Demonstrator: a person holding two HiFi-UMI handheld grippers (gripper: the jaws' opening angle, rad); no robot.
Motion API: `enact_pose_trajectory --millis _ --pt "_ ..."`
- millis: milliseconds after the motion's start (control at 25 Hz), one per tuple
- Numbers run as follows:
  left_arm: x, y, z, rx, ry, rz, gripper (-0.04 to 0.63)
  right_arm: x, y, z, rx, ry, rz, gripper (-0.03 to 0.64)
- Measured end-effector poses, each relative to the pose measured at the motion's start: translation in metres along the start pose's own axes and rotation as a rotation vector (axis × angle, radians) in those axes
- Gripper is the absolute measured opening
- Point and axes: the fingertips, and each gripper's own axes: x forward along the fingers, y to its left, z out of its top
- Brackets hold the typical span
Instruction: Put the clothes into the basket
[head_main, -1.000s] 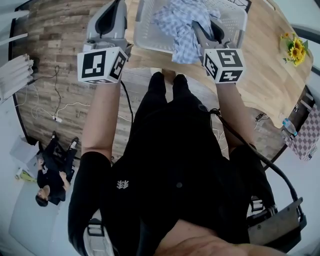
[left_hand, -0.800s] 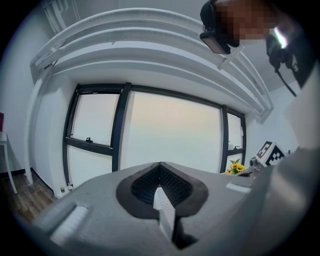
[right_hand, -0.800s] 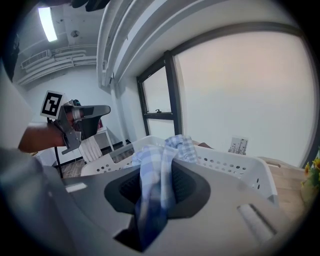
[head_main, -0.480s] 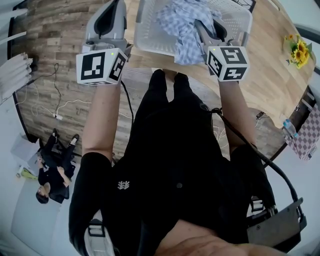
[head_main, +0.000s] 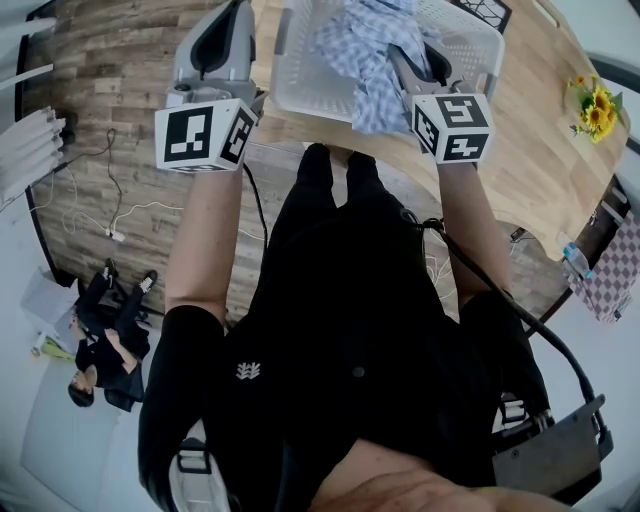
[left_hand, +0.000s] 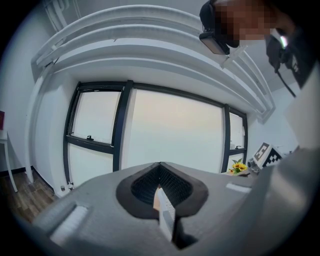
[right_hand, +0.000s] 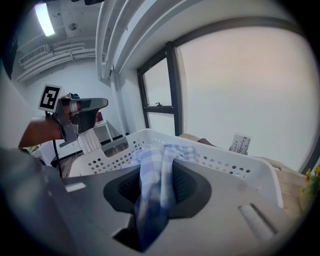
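A white perforated basket (head_main: 305, 85) stands on the wooden table (head_main: 540, 150) at the top of the head view. A blue checked garment (head_main: 365, 45) lies bunched in it and hangs over its near rim. My right gripper (head_main: 397, 52) holds that garment (right_hand: 155, 180) between its pads above the basket's near wall (right_hand: 225, 165); its jaws are opening slightly, with the cloth still pinched. My left gripper (head_main: 233, 18) hovers left of the basket, off the table's edge, shut and empty (left_hand: 162, 200).
Sunflowers (head_main: 590, 100) sit at the table's right end. A checked cloth (head_main: 612, 280) lies at far right. Cables (head_main: 120, 215) trail over the wood floor on the left, and a person (head_main: 105, 345) is low down there. Large windows (left_hand: 170, 135) face the left gripper.
The right gripper and the garment shifted a little up and to the right over the basket's near rim, then settled. The left gripper barely moved.
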Motion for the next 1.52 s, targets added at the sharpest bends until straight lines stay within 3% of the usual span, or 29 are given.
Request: enact_pose_trajectory --millis 440,680,1000,1400,1520 --pt "0.010 -0.001 0.000 -0.002 -0.001 -0.001 0.000 0.009 -0.002 -0.009 -0.012 0.073 0.055 0.132" --pt "0.005 0.008 -0.009 -0.014 0.009 -0.001 0.000 0.016 0.010 -0.012 -0.041 0.117 0.093 0.209" --pt "0.016 -0.004 -0.003 -0.003 -0.001 -0.011 0.000 0.002 -0.006 0.022 -0.057 -0.006 0.053 0.210" --pt "0.019 -0.028 0.040 0.031 -0.050 -0.045 0.000 -0.036 -0.020 0.062 -0.064 -0.142 0.011 0.207" --pt "0.016 -0.034 0.052 0.031 -0.067 -0.058 0.000 -0.052 -0.025 0.080 -0.043 -0.213 -0.018 0.175"
